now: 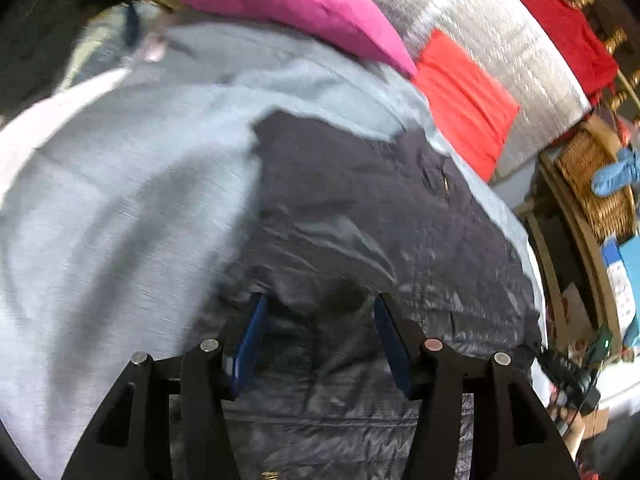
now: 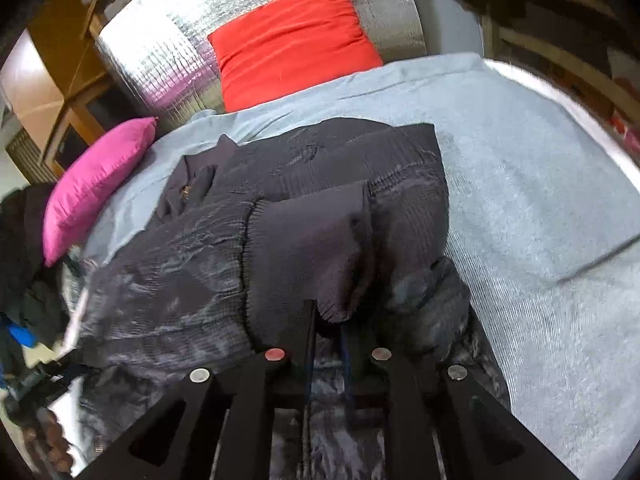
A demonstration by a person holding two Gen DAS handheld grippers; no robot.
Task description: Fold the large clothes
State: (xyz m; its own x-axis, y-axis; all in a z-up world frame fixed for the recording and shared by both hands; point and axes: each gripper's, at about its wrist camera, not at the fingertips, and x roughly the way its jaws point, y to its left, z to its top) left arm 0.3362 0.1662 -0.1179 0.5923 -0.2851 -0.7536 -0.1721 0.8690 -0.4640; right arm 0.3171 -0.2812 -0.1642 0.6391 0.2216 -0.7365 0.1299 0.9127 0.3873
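On the bed, a pale grey-blue ribbed blanket (image 2: 520, 184) covers the whole mattress, giving a broad soft base for folding. Across its middle lies the dark charcoal quilted puffer jacket (image 2: 320, 184), shiny and crinkled, its collar at the far left and one ribbed-cuffed sleeve folded over the body. At the far end, a red cushion (image 2: 292, 40) and a magenta satin pillow (image 2: 92, 188) sit against silver foil padding (image 2: 168, 40). The right claw (image 2: 326, 312) looks nearly closed, pinching the sleeve's cuff, probably to place it. The left claw (image 1: 318, 300) hangs wide apart over the jacket's near hem, gripping nothing.
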